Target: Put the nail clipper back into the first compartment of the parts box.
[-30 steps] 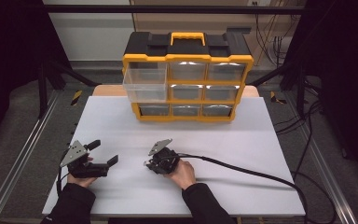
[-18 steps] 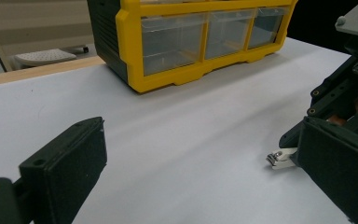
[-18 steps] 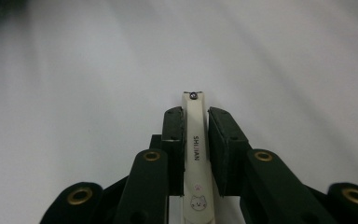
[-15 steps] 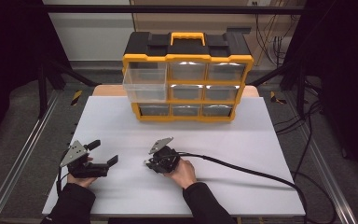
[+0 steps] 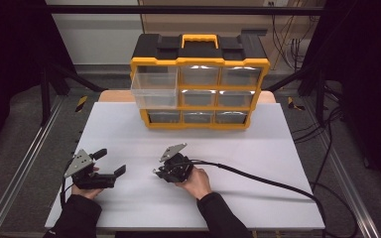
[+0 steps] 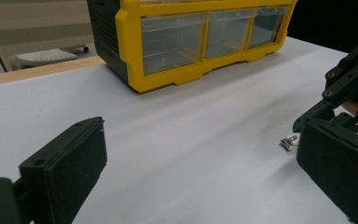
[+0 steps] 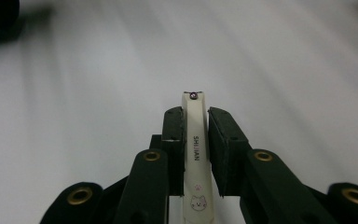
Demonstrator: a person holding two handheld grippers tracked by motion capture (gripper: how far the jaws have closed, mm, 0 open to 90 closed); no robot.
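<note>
My right gripper (image 7: 196,127) is shut on a white nail clipper (image 7: 195,140), a slim piece with printed lettering and a small cat face. Its tip pokes out beyond the pads, just above the white table (image 7: 98,93). In the high view that gripper (image 5: 159,172) rests near the table's middle front and points left. My left gripper (image 5: 111,161) lies at the front left, open and holding nothing. In the left gripper view its jaws stand wide apart (image 6: 205,172), with the clipper's metal tip (image 6: 289,142) and the right gripper (image 6: 349,88) at the right.
A yellow and black drawer cabinet (image 5: 198,84) stands at the back middle of the table. Its top-left clear drawer (image 5: 154,89) is pulled out. A thick black cable (image 5: 268,181) trails right from the right gripper. Bare white tabletop (image 5: 218,144) lies between grippers and cabinet.
</note>
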